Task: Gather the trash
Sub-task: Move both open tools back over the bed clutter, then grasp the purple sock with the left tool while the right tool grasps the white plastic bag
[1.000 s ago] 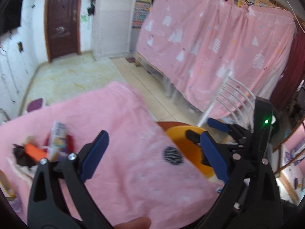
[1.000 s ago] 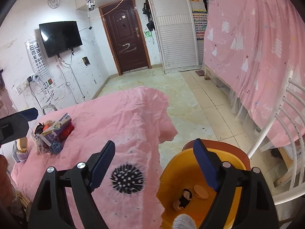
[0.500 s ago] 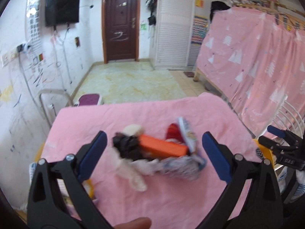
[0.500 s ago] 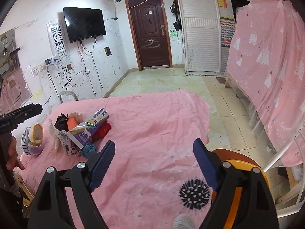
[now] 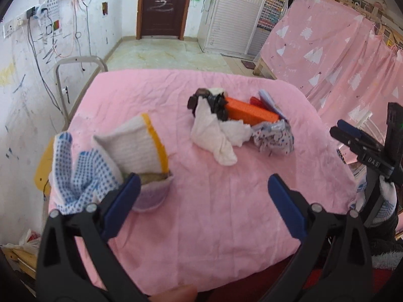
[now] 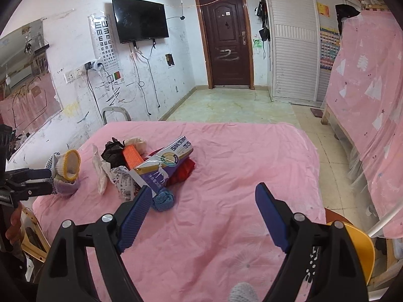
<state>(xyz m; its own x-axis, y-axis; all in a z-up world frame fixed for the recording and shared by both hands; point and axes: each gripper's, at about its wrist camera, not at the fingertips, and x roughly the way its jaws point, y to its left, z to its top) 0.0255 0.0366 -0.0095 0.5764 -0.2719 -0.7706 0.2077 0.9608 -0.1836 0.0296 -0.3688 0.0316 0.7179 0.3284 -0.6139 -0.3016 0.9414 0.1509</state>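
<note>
Both views swung from yellow plastic bin to trash pile mid pink-clothed table; left gripper and right gripper spread, empty.

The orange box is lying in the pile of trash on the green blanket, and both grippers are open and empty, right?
Not quite: the blanket is pink, not green, as the right wrist view shows. The rest holds: the orange box lies in the trash pile, and the left gripper and right gripper are open with nothing between their fingers.
</note>
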